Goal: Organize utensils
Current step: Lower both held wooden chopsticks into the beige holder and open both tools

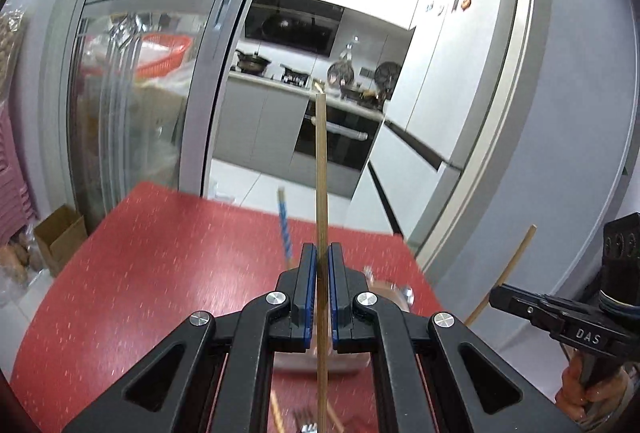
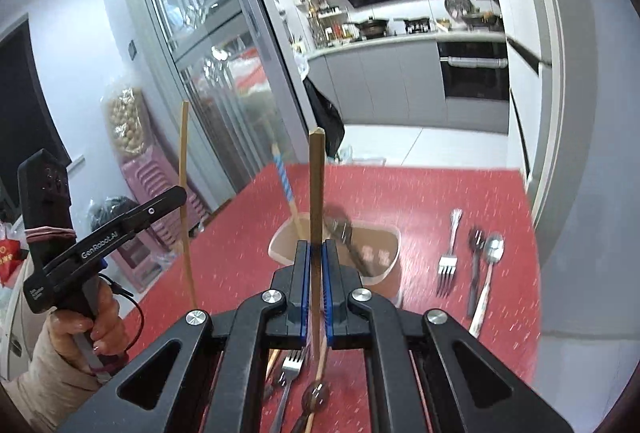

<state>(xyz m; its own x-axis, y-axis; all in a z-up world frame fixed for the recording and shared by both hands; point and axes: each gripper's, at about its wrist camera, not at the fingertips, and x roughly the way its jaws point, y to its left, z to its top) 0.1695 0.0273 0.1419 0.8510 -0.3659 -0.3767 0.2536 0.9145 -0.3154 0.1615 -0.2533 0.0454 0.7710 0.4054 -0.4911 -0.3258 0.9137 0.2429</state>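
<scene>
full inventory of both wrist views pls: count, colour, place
chopsticks: 2 held, light wood, upright, one in the left gripper, one in the right
blue chopstick: 1, blue-striped top, leaning in the bin
bin: 1, beige, on the table past the right gripper; a dark utensil also leans in it
forks: 2, silver, one right of the bin, one under the right gripper
spoon: 1, silver, rightmost
dark utensil: 1, between fork and spoon
table: 1, speckled red
left gripper: black, blue pads, shut
right gripper: same, shut
</scene>
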